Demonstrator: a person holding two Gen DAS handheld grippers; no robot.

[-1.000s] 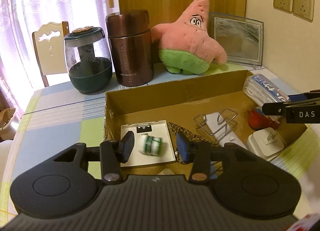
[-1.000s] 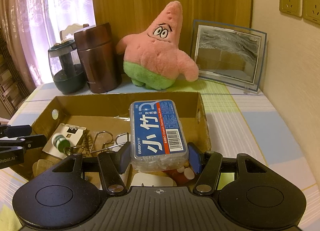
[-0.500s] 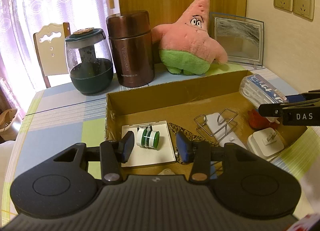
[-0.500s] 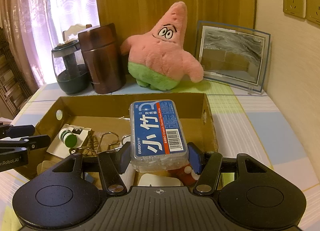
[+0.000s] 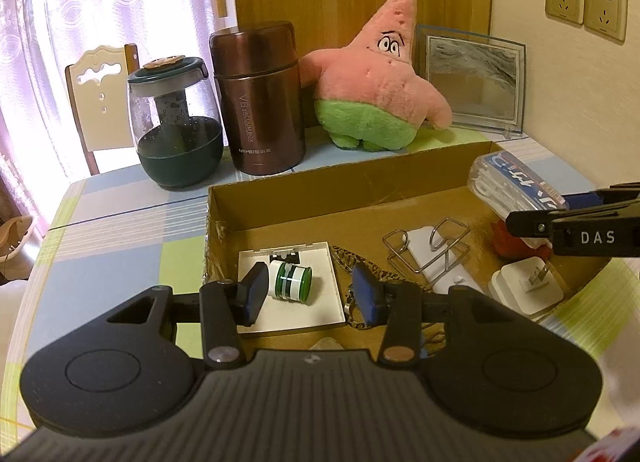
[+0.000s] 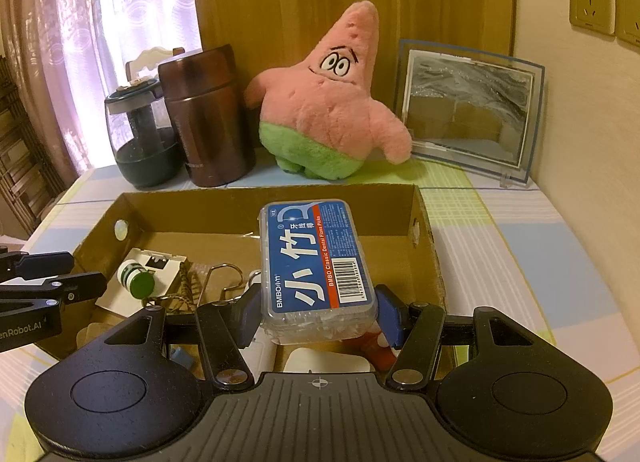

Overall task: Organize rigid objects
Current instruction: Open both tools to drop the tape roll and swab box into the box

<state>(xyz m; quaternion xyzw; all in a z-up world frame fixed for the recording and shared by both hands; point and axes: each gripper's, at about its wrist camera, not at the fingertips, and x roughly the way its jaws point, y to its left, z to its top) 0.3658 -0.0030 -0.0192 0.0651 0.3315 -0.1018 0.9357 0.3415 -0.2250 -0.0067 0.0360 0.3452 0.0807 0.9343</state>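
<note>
Floss box [image 6: 317,270]: clamped between your right gripper [image 6: 318,316] jaws, held above the carton [image 6: 280,203]. Your left gripper [image 5: 306,294] gapes wide, gripping nothing; green bottle [image 5: 290,281] lies on the white tray [image 5: 316,312] between its fingers. Only the left view shows the charger [image 5: 526,289] under the right gripper.

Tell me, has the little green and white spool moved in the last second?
Yes. The spool rolled slightly toward the back of the white tray, lying now between the open left gripper.
</note>
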